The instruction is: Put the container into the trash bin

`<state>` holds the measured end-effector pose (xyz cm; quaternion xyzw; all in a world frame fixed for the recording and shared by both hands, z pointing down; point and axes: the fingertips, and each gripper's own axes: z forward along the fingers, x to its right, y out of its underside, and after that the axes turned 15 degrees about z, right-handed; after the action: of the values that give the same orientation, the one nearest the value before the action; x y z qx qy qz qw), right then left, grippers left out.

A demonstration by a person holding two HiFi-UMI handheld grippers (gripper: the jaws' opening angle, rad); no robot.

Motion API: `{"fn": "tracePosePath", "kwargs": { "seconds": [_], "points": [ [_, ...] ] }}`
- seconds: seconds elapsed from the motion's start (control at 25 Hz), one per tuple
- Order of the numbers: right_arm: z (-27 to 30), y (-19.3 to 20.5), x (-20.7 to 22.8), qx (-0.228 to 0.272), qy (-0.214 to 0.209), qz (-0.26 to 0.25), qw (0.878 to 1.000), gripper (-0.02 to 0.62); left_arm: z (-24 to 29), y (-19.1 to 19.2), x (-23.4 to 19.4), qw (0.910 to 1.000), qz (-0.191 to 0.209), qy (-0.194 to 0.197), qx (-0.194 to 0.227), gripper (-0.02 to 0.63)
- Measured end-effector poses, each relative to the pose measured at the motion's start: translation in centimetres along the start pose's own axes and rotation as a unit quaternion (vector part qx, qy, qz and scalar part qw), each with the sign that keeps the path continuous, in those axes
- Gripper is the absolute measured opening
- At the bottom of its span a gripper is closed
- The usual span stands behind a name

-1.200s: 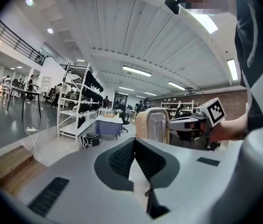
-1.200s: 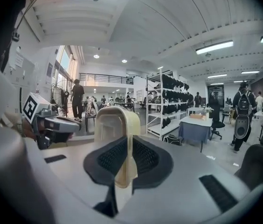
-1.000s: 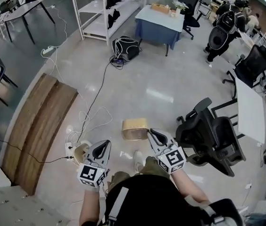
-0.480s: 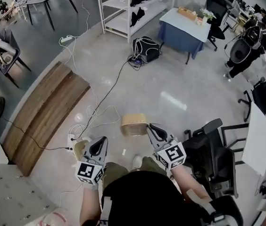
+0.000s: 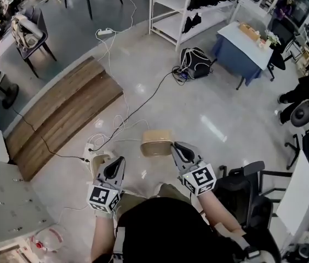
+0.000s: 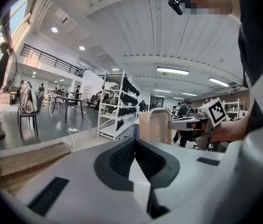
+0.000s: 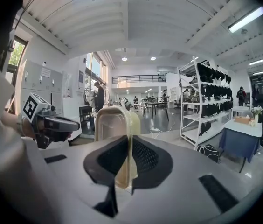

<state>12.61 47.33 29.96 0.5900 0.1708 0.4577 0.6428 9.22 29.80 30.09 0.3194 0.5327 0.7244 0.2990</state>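
The container, a pale translucent tub, was pinched by its rim in the right gripper's jaws and stood on edge just past their tips, likely a carrying hold. The left gripper's jaws were pressed together, empty. No lettering was legible on it; no trash bin showed.

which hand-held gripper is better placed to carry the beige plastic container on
Right. The right hand-held gripper is shut on the rim of the beige rectangular plastic container; the left hand-held gripper is shut and empty.
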Motion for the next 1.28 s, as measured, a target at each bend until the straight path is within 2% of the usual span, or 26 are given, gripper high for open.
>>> {"fn": "tracePosePath", "kwargs": {
  "seconds": [0.52,0.72,0.96,1.28],
  "points": [
    [10.3,0.3,-10.1,-0.042,-0.085,-0.028,0.995,0.043,-8.6,3.5,-9.3,0.9958,-0.032,-0.086,-0.011,0.008],
    [13.3,2.4,-15.5,-0.063,-0.111,-0.048,0.991,0.043,-14.0,6.2,-12.3,0.9916,-0.046,-0.12,-0.013,0.008],
    [17.3,5.0,-21.9,-0.092,-0.135,-0.072,0.984,0.043,-20.4,9.2,-15.8,0.9852,-0.066,-0.158,-0.013,0.008],
    [21.7,8.5,-29.1,-0.132,-0.183,-0.103,0.969,0.043,-27.6,13.3,-18.1,0.9716,-0.101,-0.212,-0.027,0.008]
  ]
}}
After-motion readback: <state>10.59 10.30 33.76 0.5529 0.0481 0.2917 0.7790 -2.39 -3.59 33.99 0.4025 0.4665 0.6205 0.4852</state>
